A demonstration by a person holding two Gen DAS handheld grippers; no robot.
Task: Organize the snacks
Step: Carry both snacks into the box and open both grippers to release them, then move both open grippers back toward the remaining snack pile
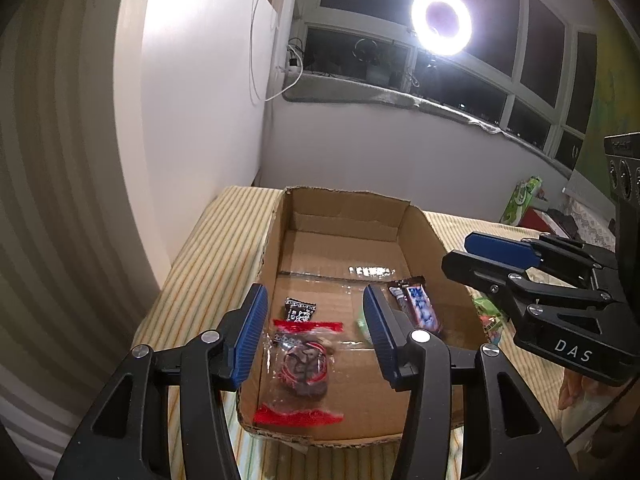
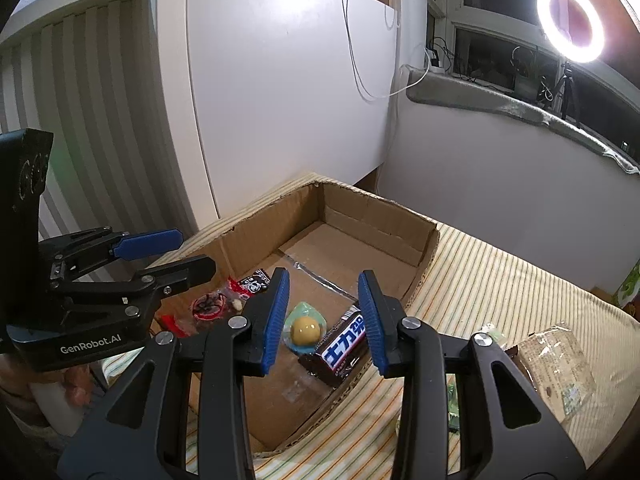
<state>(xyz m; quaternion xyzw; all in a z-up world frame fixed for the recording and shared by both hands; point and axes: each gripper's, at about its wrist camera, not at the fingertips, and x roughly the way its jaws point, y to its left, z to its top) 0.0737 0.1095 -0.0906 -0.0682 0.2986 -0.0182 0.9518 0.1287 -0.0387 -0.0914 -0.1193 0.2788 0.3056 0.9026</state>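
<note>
Striped cloth (image 2: 500, 280) under a cardboard box (image 1: 420, 232), sorting partly done

Four snacks lie in the box: a red-edged clear packet (image 1: 300, 364), a small black sachet (image 1: 300, 309), a green-wrapped yellow sweet (image 2: 306, 330) and a dark chocolate bar (image 2: 344, 346). Outside on the cloth wait a clear biscuit pack (image 2: 560, 364) and some green wrappers (image 1: 490, 318). Left gripper (image 1: 316, 336) and right gripper (image 2: 324, 316) both hover spread and empty above the box
</note>
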